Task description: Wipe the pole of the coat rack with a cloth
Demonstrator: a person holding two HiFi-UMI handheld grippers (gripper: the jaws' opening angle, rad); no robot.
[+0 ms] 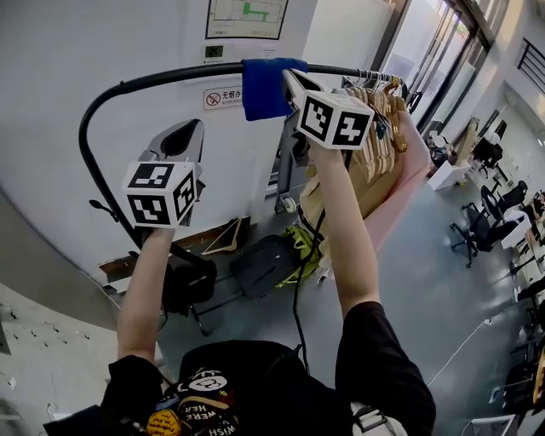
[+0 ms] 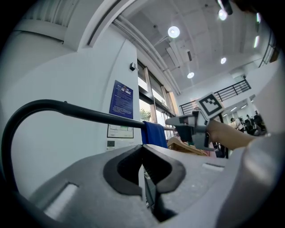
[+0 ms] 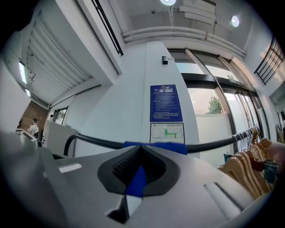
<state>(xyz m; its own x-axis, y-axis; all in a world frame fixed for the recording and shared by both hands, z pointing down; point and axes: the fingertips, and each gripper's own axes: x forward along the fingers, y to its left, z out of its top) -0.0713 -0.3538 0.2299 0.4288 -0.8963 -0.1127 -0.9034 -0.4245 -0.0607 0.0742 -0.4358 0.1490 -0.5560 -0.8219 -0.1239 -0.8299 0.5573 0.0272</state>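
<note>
High at the pole (image 1: pixel 170 78), outstretched right tongs (image 1: pixel 289 78) tight on cloth (image 1: pixel 262 92).

A white wall (image 1: pixel 102 51) carries a blue notice (image 3: pixel 165 103) and a floor plan (image 1: pixel 247 17). Tall windows (image 1: pixel 438 55) line the right side. Office chairs (image 1: pixel 477 228) stand on the grey floor (image 1: pixel 426 289), under round ceiling lamps (image 2: pixel 173 31).

Blue cloth (image 1: pixel 264 88), black pole (image 1: pixel 162 79), tan wooden hangers (image 1: pixel 383 111), white wall (image 1: pixel 102 43)

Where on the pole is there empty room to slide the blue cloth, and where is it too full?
Bare pole runs from the curved bend on the left up to the cloth, which the right tongs pinch. Right of the cloth, wooden hangers crowd the pole.
</note>
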